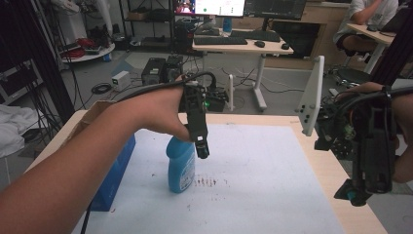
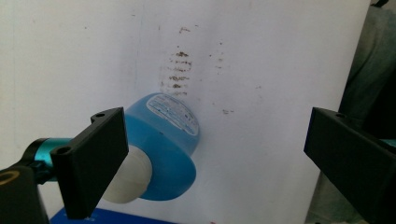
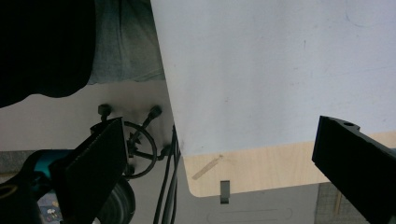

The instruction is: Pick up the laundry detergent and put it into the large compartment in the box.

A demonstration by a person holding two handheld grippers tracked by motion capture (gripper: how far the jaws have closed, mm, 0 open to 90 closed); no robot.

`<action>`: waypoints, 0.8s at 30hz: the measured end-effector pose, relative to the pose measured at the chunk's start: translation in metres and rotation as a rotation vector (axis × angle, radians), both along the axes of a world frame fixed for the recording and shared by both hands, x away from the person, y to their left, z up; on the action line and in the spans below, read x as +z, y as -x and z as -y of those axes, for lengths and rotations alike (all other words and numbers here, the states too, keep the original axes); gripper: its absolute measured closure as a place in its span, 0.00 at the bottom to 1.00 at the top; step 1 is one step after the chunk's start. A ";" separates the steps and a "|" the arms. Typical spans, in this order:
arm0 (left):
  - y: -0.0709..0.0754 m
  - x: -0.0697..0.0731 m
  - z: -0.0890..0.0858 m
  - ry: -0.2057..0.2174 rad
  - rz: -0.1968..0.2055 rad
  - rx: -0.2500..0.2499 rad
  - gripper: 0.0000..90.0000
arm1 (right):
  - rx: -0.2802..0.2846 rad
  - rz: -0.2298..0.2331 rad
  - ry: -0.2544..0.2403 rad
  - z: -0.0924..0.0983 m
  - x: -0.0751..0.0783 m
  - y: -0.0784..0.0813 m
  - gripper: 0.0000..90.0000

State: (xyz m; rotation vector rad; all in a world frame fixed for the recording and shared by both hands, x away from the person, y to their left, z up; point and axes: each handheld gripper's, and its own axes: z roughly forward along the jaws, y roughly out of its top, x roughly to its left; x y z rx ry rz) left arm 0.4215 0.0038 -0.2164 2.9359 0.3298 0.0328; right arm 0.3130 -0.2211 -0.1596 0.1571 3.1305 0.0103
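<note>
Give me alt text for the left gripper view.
A blue bottle with a white cap stands on a white mat, seen from above between the left gripper's open black fingers. Brown smudges mark the mat beyond it.

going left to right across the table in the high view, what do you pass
blue box → blue bottle → left gripper → brown smudges on the white mat → white bracket at the table's far right edge → right gripper, off the right edge

Bottle (image 1: pixel 181 165) label print too small to read.
</note>
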 end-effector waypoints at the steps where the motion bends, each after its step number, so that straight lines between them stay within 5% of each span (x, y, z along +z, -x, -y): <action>1: 0.001 0.003 -0.004 0.010 0.005 0.022 0.07 | 0.004 0.000 -0.001 0.000 0.000 0.000 0.03; 7: 0.000 0.010 -0.012 0.002 0.013 0.081 0.07 | 0.010 0.001 -0.002 -0.004 0.001 -0.001 0.03; 13: -0.003 0.014 -0.024 -0.023 -0.034 0.213 0.07 | 0.016 0.004 -0.001 -0.006 0.001 -0.001 0.03; 24: -0.014 0.012 -0.041 0.000 -0.021 0.406 0.07 | 0.018 0.001 0.001 -0.009 -0.001 -0.002 0.03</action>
